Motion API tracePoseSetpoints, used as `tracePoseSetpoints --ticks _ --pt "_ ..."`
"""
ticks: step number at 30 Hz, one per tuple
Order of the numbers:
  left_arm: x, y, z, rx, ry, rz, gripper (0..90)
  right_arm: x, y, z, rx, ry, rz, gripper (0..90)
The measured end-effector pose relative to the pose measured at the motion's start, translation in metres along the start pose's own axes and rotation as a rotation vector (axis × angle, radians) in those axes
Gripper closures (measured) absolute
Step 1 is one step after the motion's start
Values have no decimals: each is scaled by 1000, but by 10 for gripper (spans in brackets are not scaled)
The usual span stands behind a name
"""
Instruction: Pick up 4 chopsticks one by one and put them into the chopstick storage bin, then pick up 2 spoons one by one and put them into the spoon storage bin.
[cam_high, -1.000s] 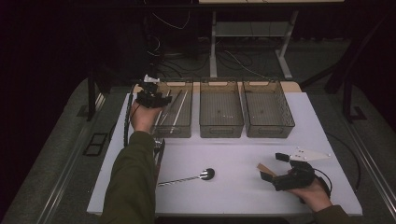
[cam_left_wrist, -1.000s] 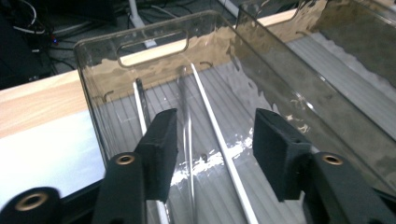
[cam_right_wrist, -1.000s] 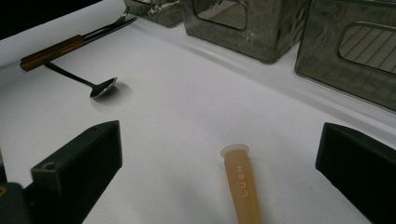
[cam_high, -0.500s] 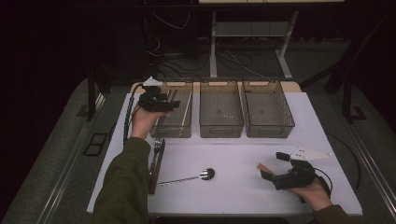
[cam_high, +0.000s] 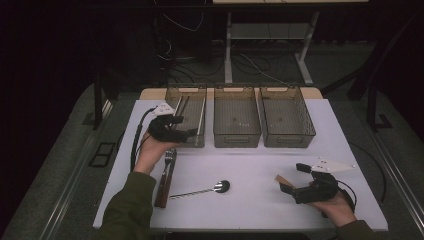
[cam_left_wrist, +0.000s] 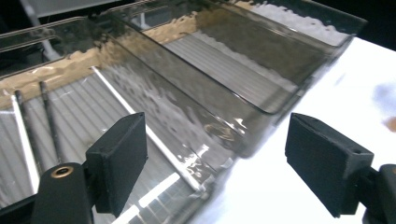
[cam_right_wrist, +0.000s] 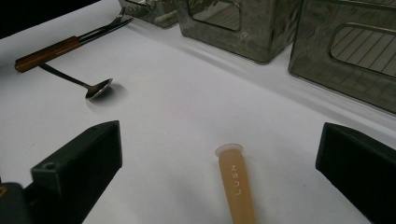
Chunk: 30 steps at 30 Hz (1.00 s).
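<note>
My left gripper (cam_high: 189, 132) hovers over the near end of the left clear bin (cam_high: 171, 100). Its jaws have just been opening and stand open with nothing between them (cam_left_wrist: 215, 163). Thin white sticks (cam_left_wrist: 149, 135) and dark sticks (cam_left_wrist: 49, 121) lie in that bin. My right gripper (cam_high: 291, 178) rests low at the table's near right, open (cam_right_wrist: 224, 145). A tan handle (cam_right_wrist: 238, 186) lies on the table between its jaws, untouched by the pads. A wooden-handled fork (cam_high: 166, 175) and a metal spoon (cam_high: 201, 190) lie on the white table (cam_high: 250, 210).
Two more clear bins stand in the back row, the middle one (cam_high: 237, 136) and the right one (cam_high: 288, 137). The left gripper's cable (cam_high: 135, 142) loops along the table's left side. The spoon (cam_right_wrist: 98, 88) and fork (cam_right_wrist: 46, 53) lie far left of my right gripper.
My left hand has drawn back from the far end of the left bin to its near end. The right hand has kept still.
</note>
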<state>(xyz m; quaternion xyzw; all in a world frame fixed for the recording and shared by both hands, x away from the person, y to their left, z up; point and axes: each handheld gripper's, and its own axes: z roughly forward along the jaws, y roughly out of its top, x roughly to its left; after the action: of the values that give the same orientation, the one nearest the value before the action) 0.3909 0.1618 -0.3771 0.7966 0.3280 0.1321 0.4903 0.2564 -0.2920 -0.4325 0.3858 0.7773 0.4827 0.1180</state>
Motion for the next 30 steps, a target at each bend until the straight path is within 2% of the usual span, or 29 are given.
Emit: tracePoseSetpoints --ticks 5,10,18,21,24,26,30 --pt "-15 -18 -5 -10 -17 11 168 0 0 -1 4 0 3 7" --pt "-28 -31 -9 5 -36 18 140 0 0 -1 0 -3 3 7" --pt "-56 -49 -16 23 -70 56 89 0 0 -2 -3 -1 1 7" --pt "-62 -56 -20 26 -70 76 73 0 0 -2 -3 -1 -3 7" --pt "-66 -63 -23 13 -76 70 50 0 1 -2 -4 1 -7 7" --pt "-68 -67 -25 13 -81 83 34 -1 2 -3 -1 0 -6 7" --pt "-74 -75 -29 29 -87 99 0 -2 4 -3 3 -1 -7 7"
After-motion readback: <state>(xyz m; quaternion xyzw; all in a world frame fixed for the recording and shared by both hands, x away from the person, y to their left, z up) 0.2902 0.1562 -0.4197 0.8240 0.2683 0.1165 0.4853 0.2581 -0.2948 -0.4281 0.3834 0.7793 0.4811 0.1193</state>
